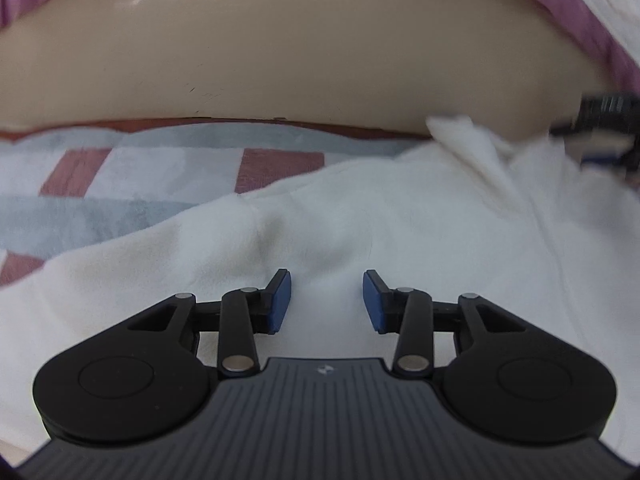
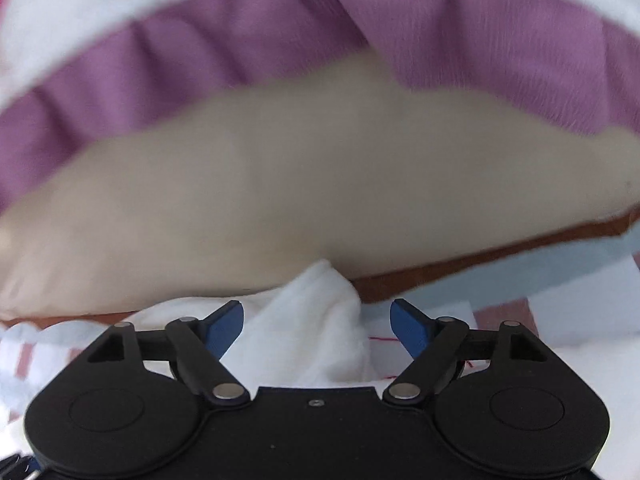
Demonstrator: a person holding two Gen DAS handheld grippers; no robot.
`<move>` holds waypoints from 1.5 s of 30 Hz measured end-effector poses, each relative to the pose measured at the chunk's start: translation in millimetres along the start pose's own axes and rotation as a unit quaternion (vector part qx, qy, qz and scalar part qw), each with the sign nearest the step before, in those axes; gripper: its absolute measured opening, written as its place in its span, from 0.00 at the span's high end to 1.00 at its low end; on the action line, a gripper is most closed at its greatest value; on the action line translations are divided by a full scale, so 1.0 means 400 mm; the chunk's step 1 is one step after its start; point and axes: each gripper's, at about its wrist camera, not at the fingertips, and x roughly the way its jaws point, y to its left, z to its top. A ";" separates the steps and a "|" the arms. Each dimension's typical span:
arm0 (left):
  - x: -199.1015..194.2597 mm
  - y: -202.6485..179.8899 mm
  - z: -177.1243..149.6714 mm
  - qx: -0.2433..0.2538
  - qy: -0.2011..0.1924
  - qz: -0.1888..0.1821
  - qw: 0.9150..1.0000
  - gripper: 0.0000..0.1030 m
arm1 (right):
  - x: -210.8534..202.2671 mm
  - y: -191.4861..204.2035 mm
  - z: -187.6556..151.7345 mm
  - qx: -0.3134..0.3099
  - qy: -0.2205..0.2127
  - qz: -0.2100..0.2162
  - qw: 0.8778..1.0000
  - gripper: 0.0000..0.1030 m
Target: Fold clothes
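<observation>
A white garment (image 1: 360, 232) lies spread on a checked grey, white and brown cloth (image 1: 120, 184). My left gripper (image 1: 326, 300) is open just above the garment's middle, with nothing between its blue pads. My right gripper (image 2: 317, 326) is open, and a raised fold of the white garment (image 2: 316, 320) stands between its blue pads, which do not touch it. The right gripper also shows at the far right edge of the left wrist view (image 1: 608, 136), beside the garment's bunched corner (image 1: 464, 136).
A beige surface (image 1: 280, 52) lies beyond the checked cloth's brown edge. A purple and white fabric (image 2: 280, 32) borders it at the back. The right wrist view is blurred.
</observation>
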 end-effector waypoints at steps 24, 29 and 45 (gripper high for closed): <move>-0.049 0.064 0.029 -0.072 0.006 0.043 0.996 0.78 | -0.120 0.104 -0.129 -0.254 -0.171 -0.162 0.938 0.68; -0.136 0.136 -0.007 -0.105 0.003 0.066 0.992 0.53 | -0.231 0.141 -0.169 -0.137 -0.166 -0.112 0.970 0.48; -0.392 0.489 -0.216 -0.335 0.051 0.135 0.931 0.46 | -0.344 0.439 -0.479 -0.308 0.108 0.218 0.920 0.44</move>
